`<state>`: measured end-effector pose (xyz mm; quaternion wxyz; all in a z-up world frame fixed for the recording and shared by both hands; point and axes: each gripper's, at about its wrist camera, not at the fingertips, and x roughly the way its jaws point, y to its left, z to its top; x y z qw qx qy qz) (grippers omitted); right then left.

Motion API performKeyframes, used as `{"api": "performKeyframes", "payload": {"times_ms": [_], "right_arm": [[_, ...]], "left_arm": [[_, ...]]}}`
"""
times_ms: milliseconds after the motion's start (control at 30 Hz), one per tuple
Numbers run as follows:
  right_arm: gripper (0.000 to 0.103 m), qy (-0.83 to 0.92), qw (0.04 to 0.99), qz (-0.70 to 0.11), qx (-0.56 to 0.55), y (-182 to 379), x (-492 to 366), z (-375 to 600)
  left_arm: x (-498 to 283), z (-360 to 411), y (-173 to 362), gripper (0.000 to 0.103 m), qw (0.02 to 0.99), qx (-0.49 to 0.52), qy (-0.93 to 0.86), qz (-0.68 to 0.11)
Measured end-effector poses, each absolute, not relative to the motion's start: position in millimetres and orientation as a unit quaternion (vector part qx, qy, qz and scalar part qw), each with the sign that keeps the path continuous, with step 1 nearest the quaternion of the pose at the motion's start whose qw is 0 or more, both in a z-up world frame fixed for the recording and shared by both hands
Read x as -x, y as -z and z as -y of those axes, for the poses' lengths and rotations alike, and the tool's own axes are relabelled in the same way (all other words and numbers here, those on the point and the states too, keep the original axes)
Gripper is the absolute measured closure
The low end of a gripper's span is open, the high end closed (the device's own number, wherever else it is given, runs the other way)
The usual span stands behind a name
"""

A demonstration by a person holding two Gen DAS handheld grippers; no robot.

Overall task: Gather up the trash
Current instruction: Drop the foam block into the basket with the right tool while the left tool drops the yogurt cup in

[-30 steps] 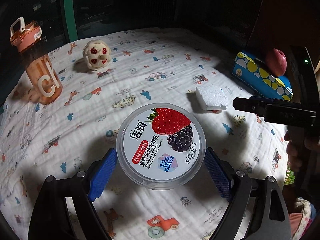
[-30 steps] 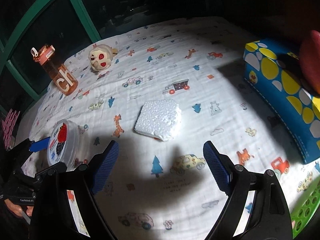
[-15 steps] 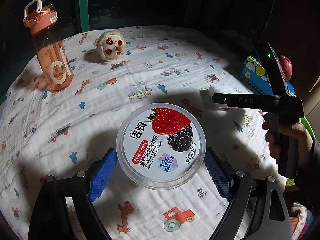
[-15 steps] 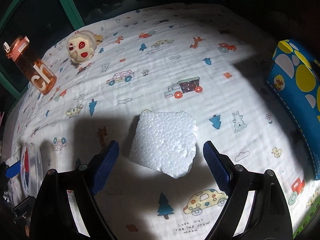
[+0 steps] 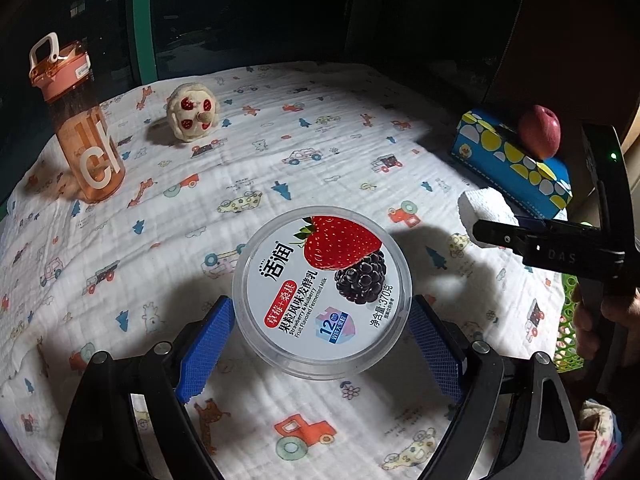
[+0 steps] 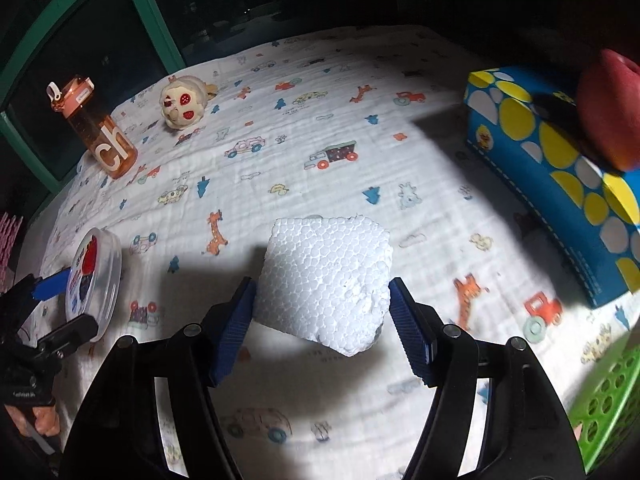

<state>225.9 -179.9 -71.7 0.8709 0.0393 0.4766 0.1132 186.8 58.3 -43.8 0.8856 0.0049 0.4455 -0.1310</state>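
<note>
Right wrist view: my right claw (image 6: 322,314) is closing on the foam (image 6: 326,282) at frame centre, pads at its two sides, whether pressing yet I cannot tell. Foam looks light, crumbly, easily dented, so I judge a gentle squeeze on the flat sides best. My left claw (image 5: 320,336) stands wide around the tub (image 5: 322,292), pads at its rim; smooth plastic, likely slippery. Basket (image 6: 608,400) sits lower right, box (image 6: 560,184) upper right; open cloth (image 6: 320,140) lies beyond.
</note>
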Motion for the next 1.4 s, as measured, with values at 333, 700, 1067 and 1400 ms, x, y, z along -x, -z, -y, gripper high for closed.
{"api": "performKeyframes", "payload": {"times_ms": [333, 700, 1067, 1400], "right_arm": [[0.036, -0.068, 0.889, -0.451, -0.047, 47.0, -146.2, 241.2], [0.036, 0.012, 0.901, -0.428, -0.07, 33.1, -71.1, 311.5], [0.035, 0.081, 0.896, -0.426, -0.095, 35.3, -28.2, 372.9], [0.035, 0.113, 0.891, -0.428, -0.104, 42.7, -9.1, 399.4]], "left_arm": [[-162.9, 3.2, 19.7, 0.018, 0.889, -0.012, 0.178, -0.422], [-138.0, 78.5, 5.0, 0.018, 0.881, -0.025, 0.242, -0.405], [-120.9, 136.4, -7.3, 0.018, 0.874, -0.039, 0.285, -0.392], [-108.5, 174.5, -13.3, 0.018, 0.866, -0.051, 0.315, -0.385]]}}
